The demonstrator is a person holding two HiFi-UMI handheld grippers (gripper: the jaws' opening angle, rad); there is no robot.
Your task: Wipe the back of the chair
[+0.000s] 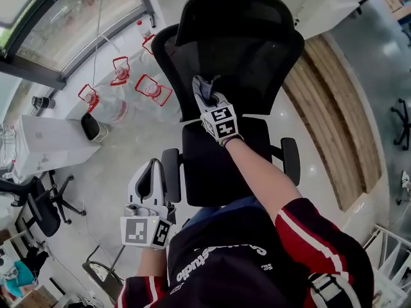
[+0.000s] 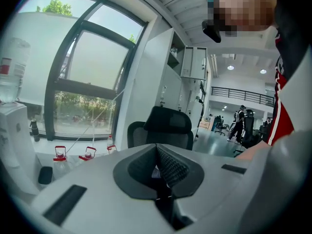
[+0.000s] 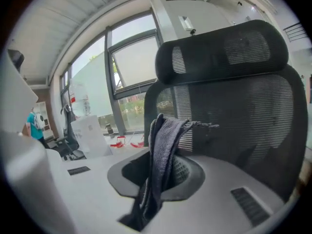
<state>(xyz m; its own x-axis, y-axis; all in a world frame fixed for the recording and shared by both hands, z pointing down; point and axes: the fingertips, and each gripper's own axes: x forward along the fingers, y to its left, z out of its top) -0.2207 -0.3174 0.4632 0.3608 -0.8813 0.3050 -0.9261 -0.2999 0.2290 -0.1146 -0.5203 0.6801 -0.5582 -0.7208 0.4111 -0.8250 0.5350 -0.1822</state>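
A black mesh office chair (image 1: 239, 50) with a headrest (image 1: 234, 11) faces me in the head view, and it fills the right gripper view as the chair back (image 3: 243, 111). My right gripper (image 1: 207, 94) is shut on a grey cloth (image 3: 163, 150), held up just in front of the mesh backrest above the seat (image 1: 221, 165). The cloth (image 1: 204, 90) sticks out past the jaws. My left gripper (image 1: 151, 183) hangs low beside the chair's left armrest (image 1: 171, 175), jaws closed with nothing between them; its own view shows the chair (image 2: 163, 128) farther off.
Several clear water jugs with red handles (image 1: 153, 90) stand on the floor left of the chair, by a window wall. A white box (image 1: 48, 143) and another black chair (image 1: 45, 210) are at the left. A wooden strip (image 1: 337, 114) runs along the floor at the right.
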